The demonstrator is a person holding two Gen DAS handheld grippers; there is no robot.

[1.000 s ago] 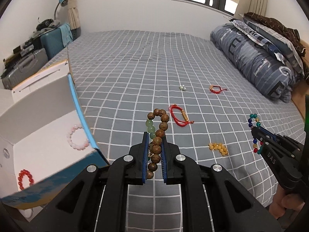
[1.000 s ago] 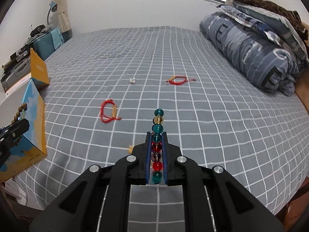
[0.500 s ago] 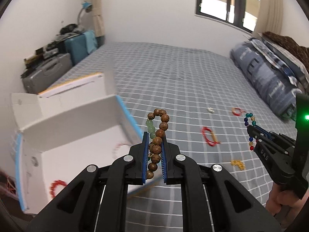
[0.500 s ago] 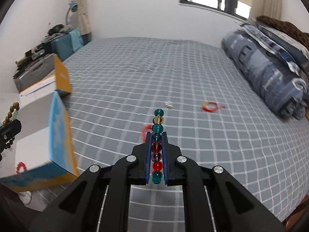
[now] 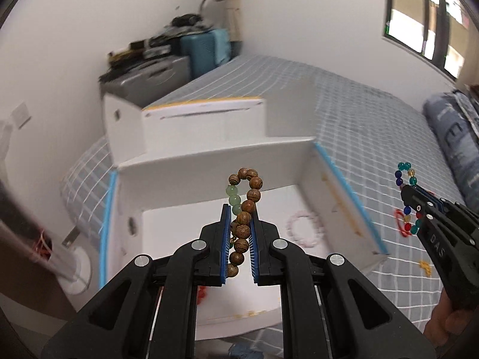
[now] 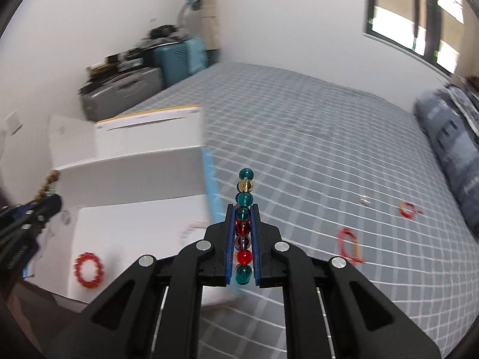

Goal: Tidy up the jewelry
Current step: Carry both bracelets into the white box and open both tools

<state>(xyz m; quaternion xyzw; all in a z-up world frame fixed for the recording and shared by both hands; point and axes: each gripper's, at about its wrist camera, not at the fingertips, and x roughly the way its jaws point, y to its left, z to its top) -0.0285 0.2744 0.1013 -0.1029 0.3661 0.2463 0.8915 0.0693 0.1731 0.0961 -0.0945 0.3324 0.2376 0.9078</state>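
Left gripper (image 5: 240,233) pinches the wooden bead bracelet (image 5: 244,209) between its blue pads, the loop with its few green beads standing up above the fingertips, right over the open white box (image 5: 209,179). Right gripper (image 6: 243,233) is clamped on the multicolored glass bead bracelet (image 6: 245,200), teal and amber beads poking out past the tips, red and purple ones down in the gap. From the left wrist view you get that right gripper side-on at the frame's right edge, its bracelet looped above the bed (image 5: 374,125), just outside the box's blue-edged wall. Down inside the box, this view picks out a pink bead bracelet (image 5: 305,229) on the floor. Switch to the right wrist view and the box floor shows a red bead bracelet (image 6: 89,267), clear as day, while the pink one is only a blur. This view alone catches a red cord bracelet (image 6: 348,246) on the checked cover, a second red cord piece (image 6: 407,209) farther out, and a small pale item (image 6: 364,199) between them.
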